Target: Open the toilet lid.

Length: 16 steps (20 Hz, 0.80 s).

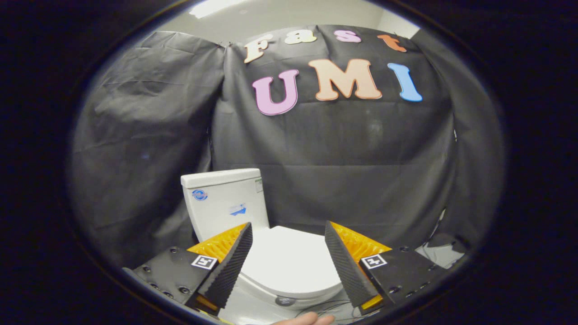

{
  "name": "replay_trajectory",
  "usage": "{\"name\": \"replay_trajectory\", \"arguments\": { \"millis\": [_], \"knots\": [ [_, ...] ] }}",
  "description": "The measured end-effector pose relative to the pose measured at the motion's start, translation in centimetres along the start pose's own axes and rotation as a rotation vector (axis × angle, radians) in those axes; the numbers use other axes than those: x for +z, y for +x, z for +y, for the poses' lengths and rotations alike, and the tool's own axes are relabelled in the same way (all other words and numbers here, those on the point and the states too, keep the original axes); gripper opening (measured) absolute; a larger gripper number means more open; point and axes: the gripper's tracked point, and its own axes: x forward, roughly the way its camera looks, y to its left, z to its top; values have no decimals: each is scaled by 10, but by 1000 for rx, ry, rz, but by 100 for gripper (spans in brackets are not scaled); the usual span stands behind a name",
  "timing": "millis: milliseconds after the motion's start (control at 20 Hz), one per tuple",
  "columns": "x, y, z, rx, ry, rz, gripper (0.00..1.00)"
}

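Gripper view, nearest first: a fingertip of my hand (303, 320) shows at the very bottom, below and between the two fingers. My gripper (288, 239) stands wide apart, with nothing between its fingers and nothing touching them; it hangs in the air above the toilet. Each finger carries a ribbed pad on its inner face, and a small square marker sits on the block behind each one.

Between the fingers and a little below them lies the white toilet lid (289, 264), shut flat on the bowl, its rounded front edge toward me. A small round button or bumper (285, 300) sits on the bowl's front just under that edge. Thin cables (323, 309) lie on the pale floor (253, 311) to the right of the bowl, near the right finger.

Beyond the left finger rises the white cistern (226, 198), upright, with its own lid on and small stickers on its front.

Farther off, black cloth (361, 171) hangs as the booth wall behind and to both sides, creased and draped. Above it shows a pale ceiling with a bright light (212, 6) at far left.
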Motion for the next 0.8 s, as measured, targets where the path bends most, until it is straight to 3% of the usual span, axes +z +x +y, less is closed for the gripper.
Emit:
{"name": "replay_trajectory", "arguments": {
  "millis": [300, 800],
  "knots": [
    [-83, 12, 20, -13, 194, 155, 99],
    [-128, 5, -3, -127, 754, -23, 98]
  ]
}}
